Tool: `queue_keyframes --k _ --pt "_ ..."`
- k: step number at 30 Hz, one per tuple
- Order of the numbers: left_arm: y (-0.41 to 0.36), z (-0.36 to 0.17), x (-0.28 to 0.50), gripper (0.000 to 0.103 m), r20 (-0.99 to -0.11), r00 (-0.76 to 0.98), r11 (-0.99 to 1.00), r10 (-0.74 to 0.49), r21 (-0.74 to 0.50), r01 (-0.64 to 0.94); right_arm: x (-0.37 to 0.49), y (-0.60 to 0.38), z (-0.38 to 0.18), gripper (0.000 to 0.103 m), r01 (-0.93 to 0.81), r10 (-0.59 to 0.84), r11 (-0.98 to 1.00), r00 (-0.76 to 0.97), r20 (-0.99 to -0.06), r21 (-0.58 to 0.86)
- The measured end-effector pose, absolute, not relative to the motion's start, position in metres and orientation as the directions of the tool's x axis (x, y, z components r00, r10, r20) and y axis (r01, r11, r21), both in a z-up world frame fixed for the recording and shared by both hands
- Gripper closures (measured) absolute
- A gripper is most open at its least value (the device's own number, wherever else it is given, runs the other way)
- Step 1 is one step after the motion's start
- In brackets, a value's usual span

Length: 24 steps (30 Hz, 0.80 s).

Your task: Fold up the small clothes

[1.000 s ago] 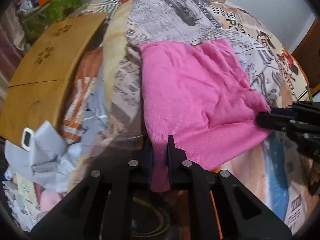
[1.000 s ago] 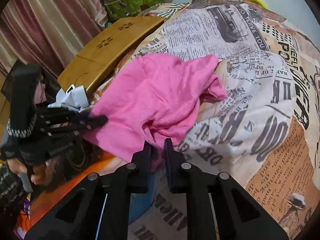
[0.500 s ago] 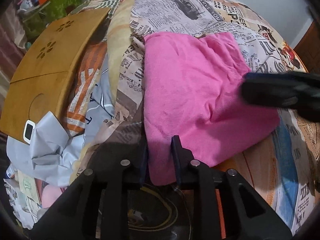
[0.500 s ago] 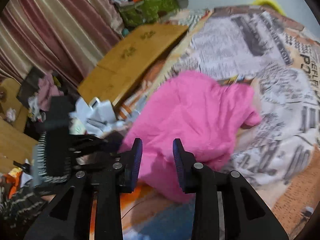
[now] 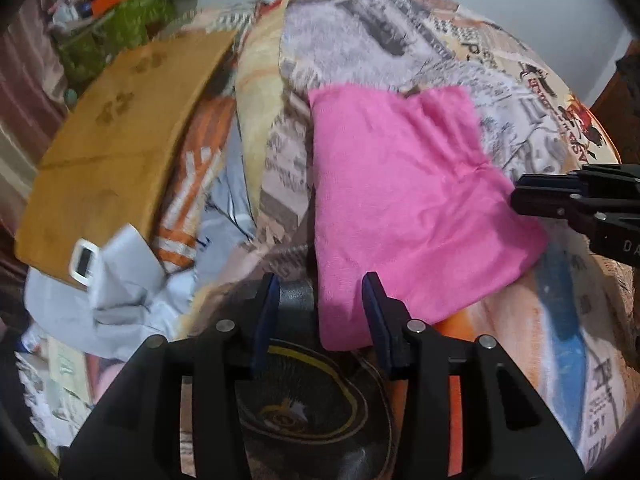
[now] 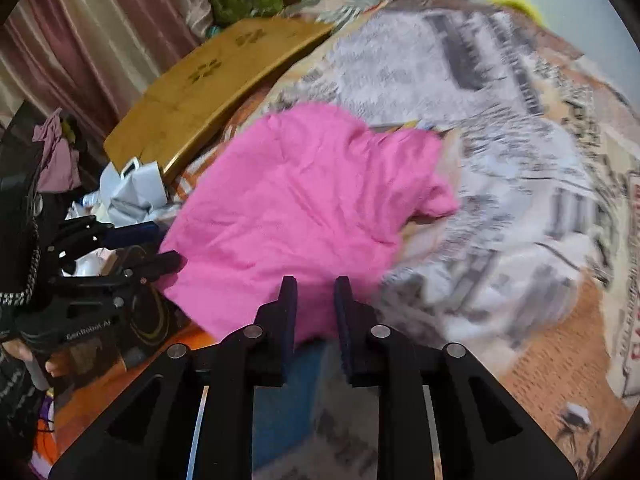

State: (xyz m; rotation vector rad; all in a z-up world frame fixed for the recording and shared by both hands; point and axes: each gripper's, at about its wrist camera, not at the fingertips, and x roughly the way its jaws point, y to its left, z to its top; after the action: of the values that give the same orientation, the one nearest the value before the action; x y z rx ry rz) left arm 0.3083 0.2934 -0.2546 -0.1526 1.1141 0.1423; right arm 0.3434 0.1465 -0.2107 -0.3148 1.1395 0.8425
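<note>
Blurring right view; pink garment [image 6: 304, 208] near corner hidden (claw [image 6: 316, 304]).

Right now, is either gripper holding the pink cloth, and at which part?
Nothing is held. The left gripper is open, with the pink cloth's near corner between its fingers. The right gripper is open too, at the near edge.

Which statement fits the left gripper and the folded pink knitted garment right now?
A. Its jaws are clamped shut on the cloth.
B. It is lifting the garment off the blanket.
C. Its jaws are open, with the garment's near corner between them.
C: the left gripper has its jaws spread apart around the near corner of the pink knitted garment, which lies flat on the newspaper-print blanket.
</note>
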Motion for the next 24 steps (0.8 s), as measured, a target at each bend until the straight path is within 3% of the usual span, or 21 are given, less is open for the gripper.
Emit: queue_keyframes --k 4,10,17,24 --pt "0.287 -0.207 0.295 0.060 -0.862 0.505 0.978 0.032 -0.077 -0.193 0.331 0.120 -0.171 0.084 -0.706 0.478 0.682 0.232 -0.847 0.191" --pt "0.265 -0.113 0.256 0.060 -0.749 0.661 0.977 0.042 -0.106 -0.183 0.289 0.079 -0.089 0.077 -0.698 0.600 0.682 0.365 -0.712 0.217" --pt "0.211 -0.013 0.188 0.060 -0.561 0.826 0.989 0.057 -0.083 -0.125 0.218 0.041 -0.007 0.075 -0.728 0.704 0.655 0.493 -0.511 0.201" --pt "0.155 0.048 0.110 0.060 -0.355 0.930 0.994 0.092 -0.022 -0.107 0.140 0.011 0.038 0.075 -0.749 0.733 0.653 0.589 -0.340 0.112"
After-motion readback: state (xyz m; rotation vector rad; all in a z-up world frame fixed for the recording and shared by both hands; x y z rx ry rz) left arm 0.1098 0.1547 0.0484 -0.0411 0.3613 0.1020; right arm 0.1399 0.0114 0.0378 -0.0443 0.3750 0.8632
